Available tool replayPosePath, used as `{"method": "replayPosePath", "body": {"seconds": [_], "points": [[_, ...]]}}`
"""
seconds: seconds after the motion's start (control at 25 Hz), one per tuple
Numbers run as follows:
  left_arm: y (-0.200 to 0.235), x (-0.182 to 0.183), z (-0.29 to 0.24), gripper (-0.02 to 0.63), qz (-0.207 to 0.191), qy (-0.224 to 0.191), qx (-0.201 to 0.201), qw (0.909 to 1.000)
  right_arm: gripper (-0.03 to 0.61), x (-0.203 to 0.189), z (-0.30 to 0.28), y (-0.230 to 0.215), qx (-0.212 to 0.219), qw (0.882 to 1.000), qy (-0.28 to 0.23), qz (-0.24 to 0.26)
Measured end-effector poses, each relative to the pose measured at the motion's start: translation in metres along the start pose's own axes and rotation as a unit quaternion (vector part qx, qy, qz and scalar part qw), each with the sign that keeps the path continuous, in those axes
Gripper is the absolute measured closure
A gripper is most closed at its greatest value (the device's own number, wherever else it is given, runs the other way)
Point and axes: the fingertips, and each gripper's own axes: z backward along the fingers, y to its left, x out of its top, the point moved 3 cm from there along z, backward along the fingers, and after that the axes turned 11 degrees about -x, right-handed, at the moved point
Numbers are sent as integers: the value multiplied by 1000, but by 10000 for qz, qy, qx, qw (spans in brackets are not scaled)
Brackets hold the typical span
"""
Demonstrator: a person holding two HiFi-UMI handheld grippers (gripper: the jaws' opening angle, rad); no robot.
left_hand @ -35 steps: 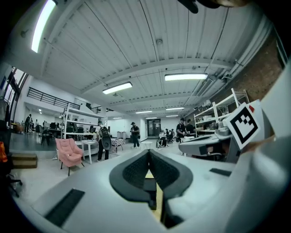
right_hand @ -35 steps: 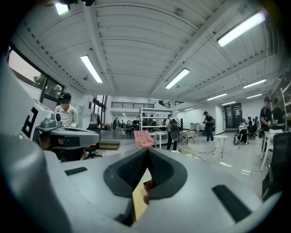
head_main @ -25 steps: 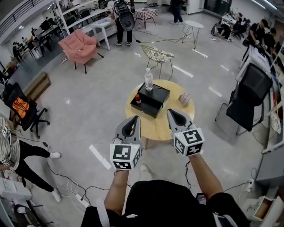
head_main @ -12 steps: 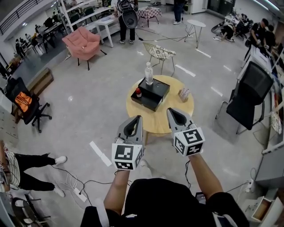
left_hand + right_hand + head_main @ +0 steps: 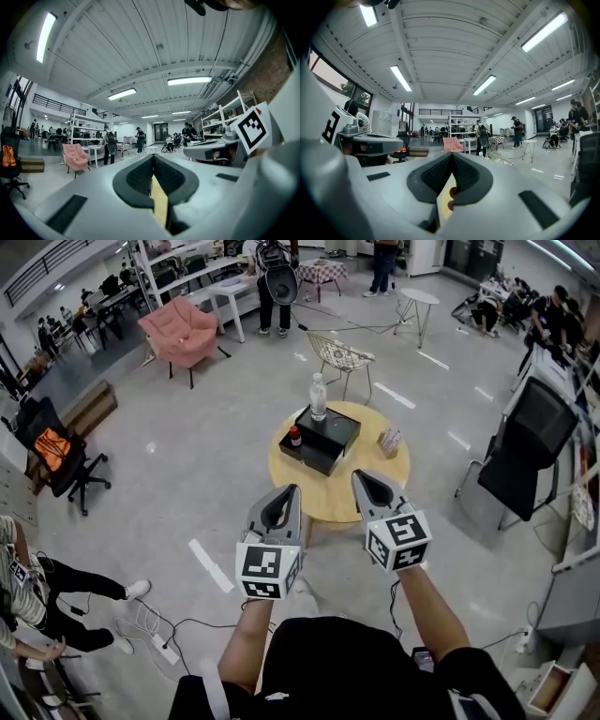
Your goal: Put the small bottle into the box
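- Standing upright at the left side of the box [image 5: 330,431], the small bottle [image 5: 294,436] has a red cap over a dark body; its long axis is vertical, cap up.
- Box: black, flat, rectangular, matte. It sits on a round, pale wooden table [image 5: 375,482].
- A clear plastic water bottle [image 5: 319,396] stands at the box's far corner.
- Left gripper [image 5: 290,489]: smooth grey shell, ribbed black pads [image 5: 139,176], jaws pressed together with nothing between them.
- Right gripper [image 5: 360,475]: same build, jaws likewise pressed together, empty.
- Each carries a white cube [image 5: 266,570] with black square markers.
- Both grippers are held at the table's near side, tips toward it. The small bottle lies well ahead of both, apart from them, closer to the left gripper's line.
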Motion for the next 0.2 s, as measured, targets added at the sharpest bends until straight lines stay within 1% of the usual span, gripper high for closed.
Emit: {"method": "replayPosePath", "body": {"seconds": [0.2], "points": [[2, 1, 6, 602, -3, -3, 1, 10000, 578, 1, 2, 5, -1, 10000, 5, 4]]}}
